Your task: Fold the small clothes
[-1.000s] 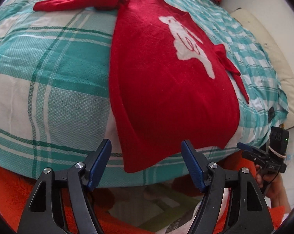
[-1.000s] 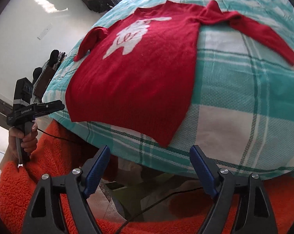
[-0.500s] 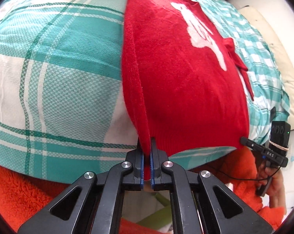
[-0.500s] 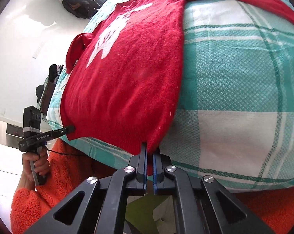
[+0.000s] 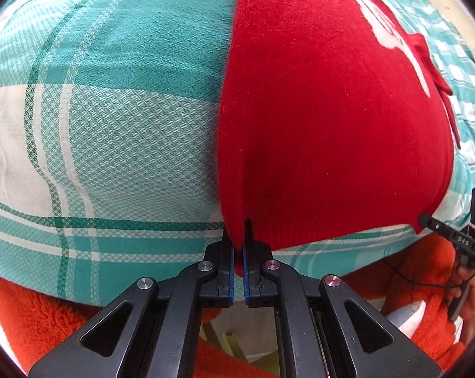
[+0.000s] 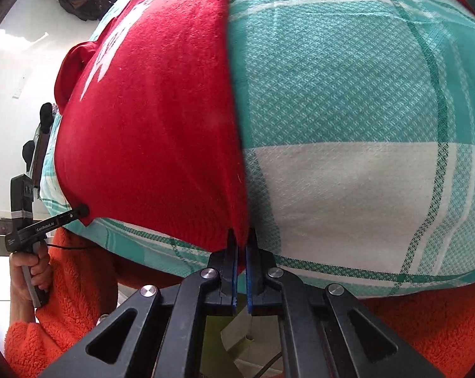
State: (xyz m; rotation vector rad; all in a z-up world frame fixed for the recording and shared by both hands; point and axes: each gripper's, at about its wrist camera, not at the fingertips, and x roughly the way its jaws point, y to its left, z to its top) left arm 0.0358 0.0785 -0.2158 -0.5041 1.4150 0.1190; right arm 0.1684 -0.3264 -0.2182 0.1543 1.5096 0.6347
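Note:
A small red sweater (image 5: pixel 325 119) with a white figure on its front lies flat on a teal and white checked cloth (image 5: pixel 111 119). My left gripper (image 5: pixel 238 236) is shut on the sweater's near left hem corner. My right gripper (image 6: pixel 242 239) is shut on the near right hem corner of the sweater (image 6: pixel 149 132). Each gripper shows in the other's view, the right gripper (image 5: pixel 426 220) at the right edge and the left gripper (image 6: pixel 79 211) at the left edge, both at the hem. The far sleeves are mostly out of frame.
The checked cloth (image 6: pixel 363 126) covers a raised surface whose front edge runs just before both grippers. The person's orange fleece (image 5: pixel 35 315) is close below. A white wall (image 6: pixel 13 63) and dark items stand at the left of the right wrist view.
Both grippers went from open before the hem to shut on its two near corners. Since then both views have drawn closer to the cloth.

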